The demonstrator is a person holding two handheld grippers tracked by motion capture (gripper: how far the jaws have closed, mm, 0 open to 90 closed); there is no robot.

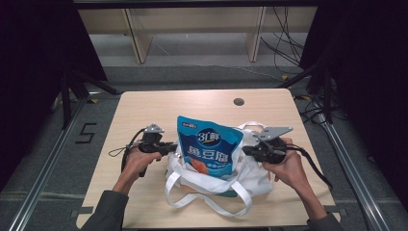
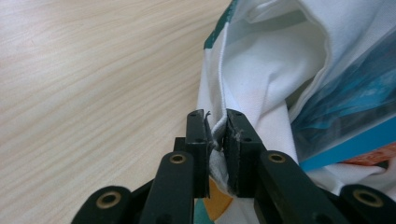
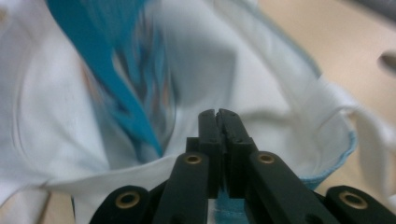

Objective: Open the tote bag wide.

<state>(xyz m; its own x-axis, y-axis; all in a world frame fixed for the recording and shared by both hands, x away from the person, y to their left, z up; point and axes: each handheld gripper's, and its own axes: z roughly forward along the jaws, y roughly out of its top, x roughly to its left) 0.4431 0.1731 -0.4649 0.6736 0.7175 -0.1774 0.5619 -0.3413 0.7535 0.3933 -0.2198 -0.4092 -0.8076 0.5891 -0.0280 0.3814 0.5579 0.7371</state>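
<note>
Holding the soft white cloth bag (image 1: 211, 180) open at mid-table, we have the glossy blue pouch (image 1: 208, 147) standing half inside; pushing it down remains. Our left gripper (image 2: 215, 135) pinches the bag's left rim, and our right gripper (image 3: 218, 140) is clamped on the right rim.

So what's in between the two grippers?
In the high view, the white bag with the blue packet standing in it sits between the left gripper and right gripper.
</note>
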